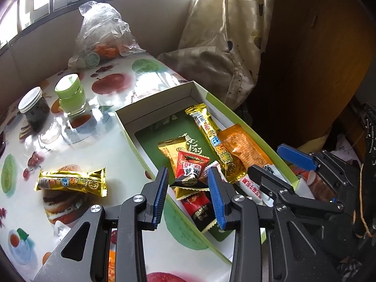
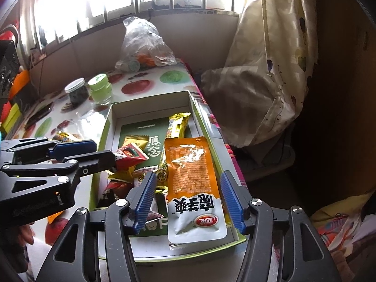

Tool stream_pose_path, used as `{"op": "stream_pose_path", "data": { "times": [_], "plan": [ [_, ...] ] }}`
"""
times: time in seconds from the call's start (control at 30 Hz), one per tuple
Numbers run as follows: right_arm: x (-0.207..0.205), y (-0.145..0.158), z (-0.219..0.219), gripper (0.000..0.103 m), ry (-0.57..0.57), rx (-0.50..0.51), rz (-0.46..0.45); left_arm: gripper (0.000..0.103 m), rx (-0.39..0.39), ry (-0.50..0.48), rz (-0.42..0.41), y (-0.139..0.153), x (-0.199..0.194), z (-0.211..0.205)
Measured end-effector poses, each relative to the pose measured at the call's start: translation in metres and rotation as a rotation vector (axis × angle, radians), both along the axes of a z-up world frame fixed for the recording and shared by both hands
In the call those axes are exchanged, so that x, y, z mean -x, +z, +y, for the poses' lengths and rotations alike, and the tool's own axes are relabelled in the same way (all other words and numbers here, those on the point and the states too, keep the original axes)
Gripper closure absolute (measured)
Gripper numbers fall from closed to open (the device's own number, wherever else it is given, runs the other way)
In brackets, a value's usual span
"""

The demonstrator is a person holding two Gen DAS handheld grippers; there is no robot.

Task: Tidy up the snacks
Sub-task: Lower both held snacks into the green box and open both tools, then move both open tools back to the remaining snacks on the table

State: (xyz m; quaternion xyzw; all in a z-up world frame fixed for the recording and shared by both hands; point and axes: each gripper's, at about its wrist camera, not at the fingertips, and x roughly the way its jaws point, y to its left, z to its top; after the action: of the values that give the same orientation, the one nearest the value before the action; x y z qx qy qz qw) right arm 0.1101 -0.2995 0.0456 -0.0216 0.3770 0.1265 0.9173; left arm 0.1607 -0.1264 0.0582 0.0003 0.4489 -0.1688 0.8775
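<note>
An open cardboard box (image 1: 159,98) with a green rim holds several snack packets. My left gripper (image 1: 189,171) is shut on the black end of a small red packet (image 1: 191,162) just above the heap near the box's left wall. A long gold bar (image 1: 211,136) lies diagonally further in. In the right wrist view my right gripper (image 2: 188,174) stands open, its pads clear on both sides of an orange-and-white packet (image 2: 188,155) lying flat in the box (image 2: 150,103). A second gold bar (image 1: 72,182) lies on the table left of the box.
A dark jar with a white lid (image 1: 35,110) and a green-lidded jar (image 1: 70,96) stand beyond the box on the fruit-print tablecloth. At the far end by the window sits a clear plastic bag (image 1: 103,30). A curtain (image 1: 225,47) hangs past the table's right edge.
</note>
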Motion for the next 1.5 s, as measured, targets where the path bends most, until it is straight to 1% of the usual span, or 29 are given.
{"op": "stream_pose_path", "data": {
  "times": [0.3, 0.5, 0.8, 1.03, 1.27, 1.5],
  "plan": [
    [0.009, 0.006, -0.001, 0.046, -0.009, -0.007, -0.009, 0.067, 0.013, 0.005, -0.014, 0.008, 0.007, 0.004],
    [0.016, 0.009, 0.000, 0.046, -0.015, -0.009, -0.018, 0.067, 0.001, 0.021, -0.042, 0.014, 0.017, 0.009],
    [0.031, 0.014, 0.008, 0.046, -0.016, -0.001, -0.038, 0.067, -0.037, 0.045, -0.076, 0.020, 0.036, 0.016],
    [0.042, 0.020, 0.019, 0.046, -0.004, -0.009, -0.058, 0.067, -0.033, 0.069, -0.080, 0.021, 0.051, 0.028],
    [0.052, 0.024, 0.038, 0.046, 0.050, -0.006, -0.075, 0.067, -0.041, 0.111, -0.088, 0.022, 0.064, 0.047],
    [0.059, 0.026, 0.058, 0.046, 0.102, -0.019, -0.080, 0.067, -0.039, 0.149, -0.078, 0.018, 0.074, 0.069]
  ]
}}
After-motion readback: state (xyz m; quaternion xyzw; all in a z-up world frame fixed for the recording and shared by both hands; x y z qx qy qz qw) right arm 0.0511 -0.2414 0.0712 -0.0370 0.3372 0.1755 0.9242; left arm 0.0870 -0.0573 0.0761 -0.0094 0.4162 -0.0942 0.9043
